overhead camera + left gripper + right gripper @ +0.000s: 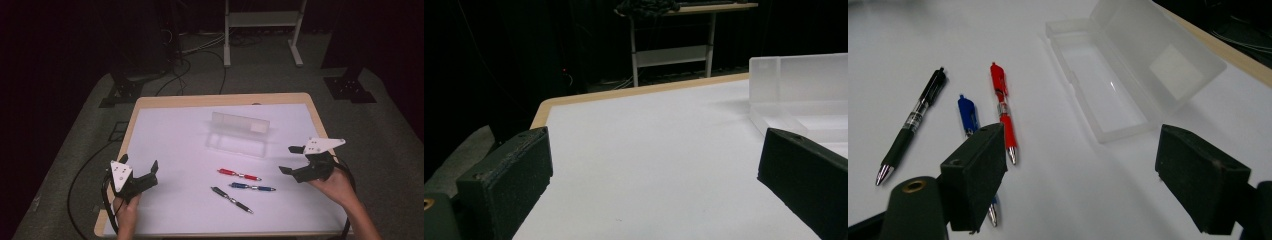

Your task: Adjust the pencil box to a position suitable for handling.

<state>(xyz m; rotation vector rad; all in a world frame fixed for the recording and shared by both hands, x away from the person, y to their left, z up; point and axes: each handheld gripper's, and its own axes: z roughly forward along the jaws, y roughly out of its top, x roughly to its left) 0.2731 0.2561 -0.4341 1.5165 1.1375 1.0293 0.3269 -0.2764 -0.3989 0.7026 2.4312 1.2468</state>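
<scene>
while both grippers' jaws gape empty, three pens (240, 184) (no readable markings) lie between.

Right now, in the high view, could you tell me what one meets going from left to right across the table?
Left claw → black pen → red pen → blue pen → right claw. The clear open case lies farther back, above the pens, so I leave it out of the order.

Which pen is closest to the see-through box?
The red pen. It lies nearest the box; the blue pen and black pen lie farther toward the person.
</scene>
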